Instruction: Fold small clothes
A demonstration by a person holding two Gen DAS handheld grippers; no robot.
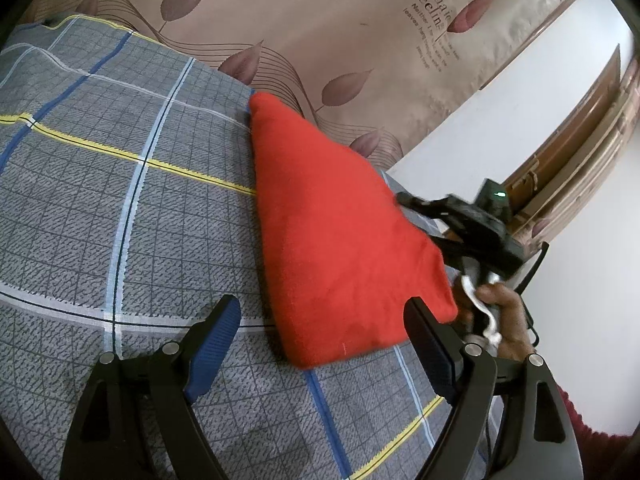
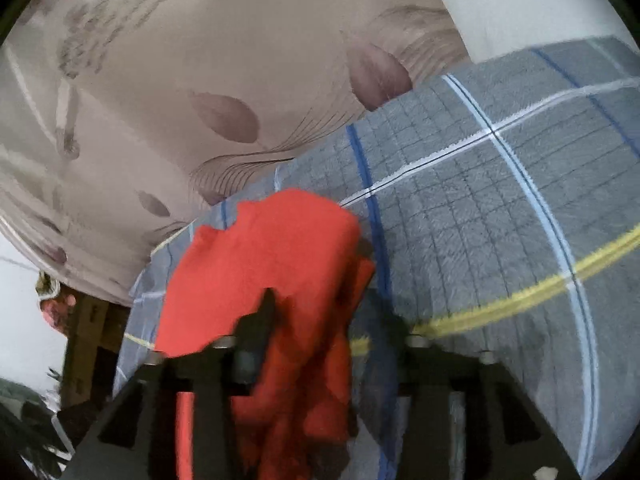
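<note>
A red cloth (image 1: 336, 224) lies on the grey plaid bed sheet (image 1: 100, 184), folded into a long wedge. My left gripper (image 1: 324, 320) is open just above the sheet, its right finger (image 1: 428, 340) at the cloth's near corner and its left finger (image 1: 216, 340) over bare sheet. My right gripper (image 1: 424, 216) shows at the cloth's right edge in the left wrist view. In the blurred right wrist view the red cloth (image 2: 264, 264) bunches between the right gripper's (image 2: 316, 276) fingers, which look closed on it.
A beige leaf-print headboard (image 1: 320, 32) rises behind the bed. A white wall (image 1: 520, 92) and a wooden door frame (image 1: 584, 120) stand to the right. The bed's edge runs close to the cloth's far side.
</note>
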